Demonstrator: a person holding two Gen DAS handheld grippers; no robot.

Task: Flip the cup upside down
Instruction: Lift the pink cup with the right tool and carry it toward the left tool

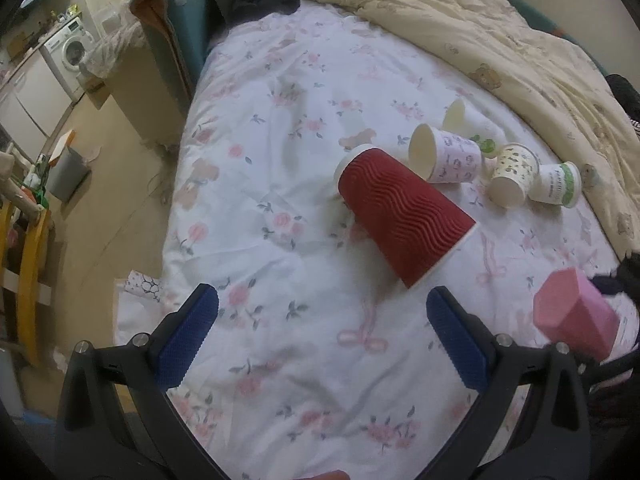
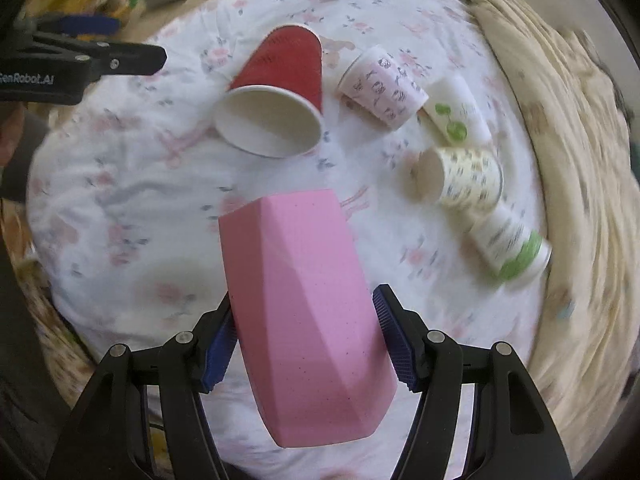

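Observation:
My right gripper (image 2: 304,336) is shut on a pink faceted cup (image 2: 308,312) and holds it above the bed; the cup also shows at the right edge of the left wrist view (image 1: 572,320). A red ribbed paper cup (image 1: 404,212) lies on its side on the floral bedsheet (image 1: 280,160), its white inside facing the right wrist view (image 2: 272,92). My left gripper (image 1: 320,332) is open and empty, just short of the red cup; it also shows at the upper left of the right wrist view (image 2: 120,60).
Several small printed paper cups (image 1: 452,156) (image 2: 384,84) lie on their sides beyond the red cup. A cream quilt (image 1: 520,40) is bunched along the right. The bed's left edge drops to the floor, with a grey bin (image 1: 66,172) and a washing machine (image 1: 70,48).

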